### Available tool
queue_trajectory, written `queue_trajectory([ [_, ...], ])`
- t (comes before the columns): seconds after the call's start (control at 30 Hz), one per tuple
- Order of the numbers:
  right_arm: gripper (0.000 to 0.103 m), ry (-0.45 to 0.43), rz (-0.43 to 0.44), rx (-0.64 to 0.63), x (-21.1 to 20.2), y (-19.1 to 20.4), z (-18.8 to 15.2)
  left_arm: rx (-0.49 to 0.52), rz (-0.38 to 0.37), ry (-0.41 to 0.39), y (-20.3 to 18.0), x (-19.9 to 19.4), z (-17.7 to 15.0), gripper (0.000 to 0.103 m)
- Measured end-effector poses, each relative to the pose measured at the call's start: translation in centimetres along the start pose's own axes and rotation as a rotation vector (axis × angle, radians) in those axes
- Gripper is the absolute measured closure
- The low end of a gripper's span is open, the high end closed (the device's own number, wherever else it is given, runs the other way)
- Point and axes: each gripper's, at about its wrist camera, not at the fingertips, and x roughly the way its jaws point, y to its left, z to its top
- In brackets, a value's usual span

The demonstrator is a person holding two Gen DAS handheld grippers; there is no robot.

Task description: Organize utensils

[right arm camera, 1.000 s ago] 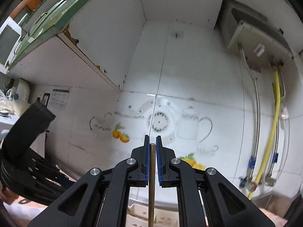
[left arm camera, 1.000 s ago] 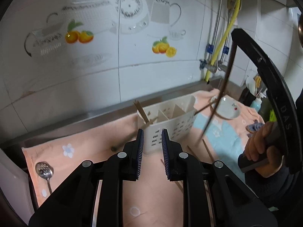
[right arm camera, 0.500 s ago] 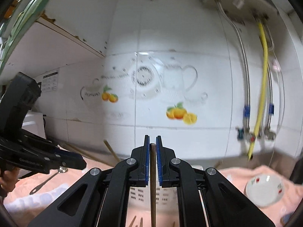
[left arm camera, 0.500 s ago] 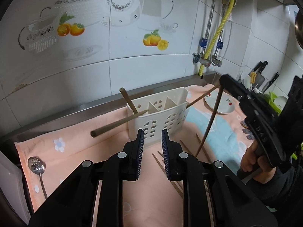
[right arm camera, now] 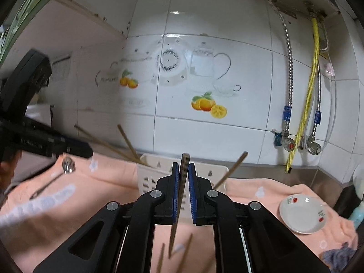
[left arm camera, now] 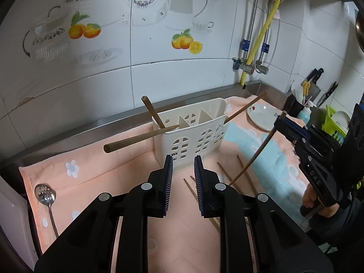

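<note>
So the chopstick (right arm camera: 179, 195) I'm carrying sits dead centre in the right wrist view, pinched between my right gripper (right arm camera: 182, 190) pads, tip slanting down toward the peach towel (right arm camera: 261, 195). Right behind it is the white utensil caddy (left arm camera: 193, 134), a few sticks already poking out. Loose chopsticks (left arm camera: 244, 174) lie lower right of it. My left gripper (left arm camera: 183, 182) hangs slightly parted, holding nothing. Slotted spoon (left arm camera: 45, 196) far left.

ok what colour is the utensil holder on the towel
The utensil holder is cream-white plastic with arched cut-outs, clearest in the left wrist view.
</note>
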Motion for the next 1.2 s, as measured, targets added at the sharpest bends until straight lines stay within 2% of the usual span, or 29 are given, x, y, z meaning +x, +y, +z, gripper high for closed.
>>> queue_trajectory([
  [0.17,0.095,0.035,0.021,-0.011,-0.7,-0.1,0.2,0.005,0.004,0.005,-0.2,0.0,-0.1,0.084],
  [0.23,0.096,0.019,0.030,-0.011,-1.2,0.1,0.6,0.007,0.006,0.005,-0.3,0.0,-0.1,0.084],
  [0.37,0.096,-0.083,0.024,-0.004,-2.6,0.4,2.1,0.008,0.015,0.002,-0.2,-0.3,-0.2,0.084],
  [0.53,0.096,-0.258,0.038,-0.015,-3.9,1.2,4.3,-0.001,0.023,-0.006,0.1,-0.6,-0.2,0.084],
  [0.87,0.096,-0.490,0.006,-0.078,-4.2,3.8,7.6,-0.010,0.028,-0.004,0.9,-0.4,-0.4,0.084],
  [0.97,0.096,-0.510,-0.004,-0.100,-3.1,4.2,8.1,-0.015,0.030,-0.003,1.2,-0.4,-0.5,0.084],
  [1.2,0.096,-0.457,-0.013,-0.092,1.3,4.2,7.6,-0.020,0.044,0.002,1.8,-0.5,-0.7,0.084],
])
